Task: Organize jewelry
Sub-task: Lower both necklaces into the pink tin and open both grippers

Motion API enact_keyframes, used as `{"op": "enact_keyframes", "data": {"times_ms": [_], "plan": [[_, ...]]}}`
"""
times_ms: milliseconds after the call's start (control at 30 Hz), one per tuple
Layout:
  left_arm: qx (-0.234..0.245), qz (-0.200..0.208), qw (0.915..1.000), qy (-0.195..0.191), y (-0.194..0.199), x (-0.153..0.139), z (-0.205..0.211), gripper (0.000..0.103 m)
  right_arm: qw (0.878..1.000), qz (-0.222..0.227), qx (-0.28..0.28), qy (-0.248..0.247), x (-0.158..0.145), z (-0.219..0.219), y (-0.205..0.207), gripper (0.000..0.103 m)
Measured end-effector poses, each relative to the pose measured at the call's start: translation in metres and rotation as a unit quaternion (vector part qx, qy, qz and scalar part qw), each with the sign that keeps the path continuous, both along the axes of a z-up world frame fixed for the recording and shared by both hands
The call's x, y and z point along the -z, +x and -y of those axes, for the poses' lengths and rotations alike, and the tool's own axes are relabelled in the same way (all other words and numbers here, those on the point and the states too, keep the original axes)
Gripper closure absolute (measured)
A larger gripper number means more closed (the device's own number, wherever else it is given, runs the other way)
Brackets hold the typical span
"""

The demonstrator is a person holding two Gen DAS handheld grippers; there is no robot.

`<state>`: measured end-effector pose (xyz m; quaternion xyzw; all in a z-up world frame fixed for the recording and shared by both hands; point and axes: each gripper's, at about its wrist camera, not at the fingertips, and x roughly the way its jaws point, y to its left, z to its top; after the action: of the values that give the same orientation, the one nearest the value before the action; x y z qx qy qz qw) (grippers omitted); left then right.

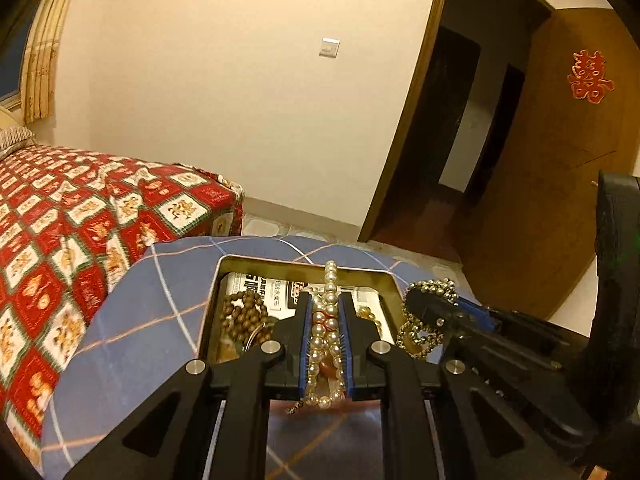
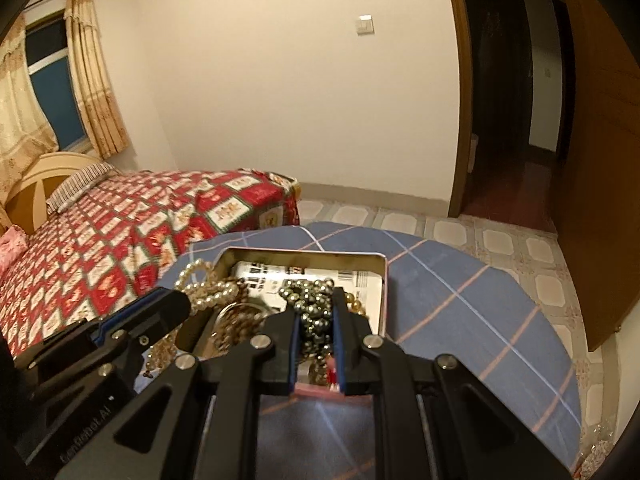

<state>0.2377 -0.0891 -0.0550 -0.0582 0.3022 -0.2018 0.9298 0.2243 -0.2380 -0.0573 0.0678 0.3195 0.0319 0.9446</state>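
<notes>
The left gripper (image 1: 325, 312) has its jaws closed on a cream pearl necklace (image 1: 326, 334) and the right gripper (image 2: 316, 316) on a dark metallic bead string (image 2: 311, 300), both above the open tin (image 2: 308, 258) on the blue checked worktop (image 2: 460, 292), whose brown beads (image 1: 244, 312) are partly hidden.

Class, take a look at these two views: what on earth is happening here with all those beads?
A person is sorting jewelry with two hand-held tools over an open metal tin on a blue checked cloth. The left tool is shut on a white pearl necklace. The right tool is shut on a dark metallic bead string. Brown wooden beads and printed paper lie in the tin.
</notes>
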Motion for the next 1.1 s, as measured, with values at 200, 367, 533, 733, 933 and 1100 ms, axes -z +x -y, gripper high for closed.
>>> {"op": "enact_keyframes", "data": {"times_ms": [200,367,533,733,933,1100], "plan": [[-0.004,-0.014,0.9999,0.007,0.032,0.018,0.010,0.091,1.000,-0.026,0.008,-0.001,0.017,0.007,0.035,0.086],[-0.015,-0.026,0.9994,0.020,0.050,0.033,0.011,0.091,0.999,-0.049,0.008,-0.007,0.028,0.011,0.056,0.086],[-0.021,-0.037,0.9987,0.027,0.062,0.047,0.013,0.091,0.997,-0.077,0.001,-0.013,0.041,0.010,0.074,0.086],[-0.035,-0.051,0.9971,0.044,0.070,0.064,0.014,0.092,0.995,-0.096,0.002,-0.015,0.054,0.011,0.083,0.086],[-0.044,-0.049,0.9962,0.057,0.074,0.069,0.016,0.092,0.995,-0.099,0.005,-0.022,0.060,0.012,0.085,0.086],[-0.054,-0.046,0.9949,0.072,0.071,0.067,0.015,0.091,0.994,-0.102,-0.007,-0.028,0.060,0.012,0.085,0.057]]}}
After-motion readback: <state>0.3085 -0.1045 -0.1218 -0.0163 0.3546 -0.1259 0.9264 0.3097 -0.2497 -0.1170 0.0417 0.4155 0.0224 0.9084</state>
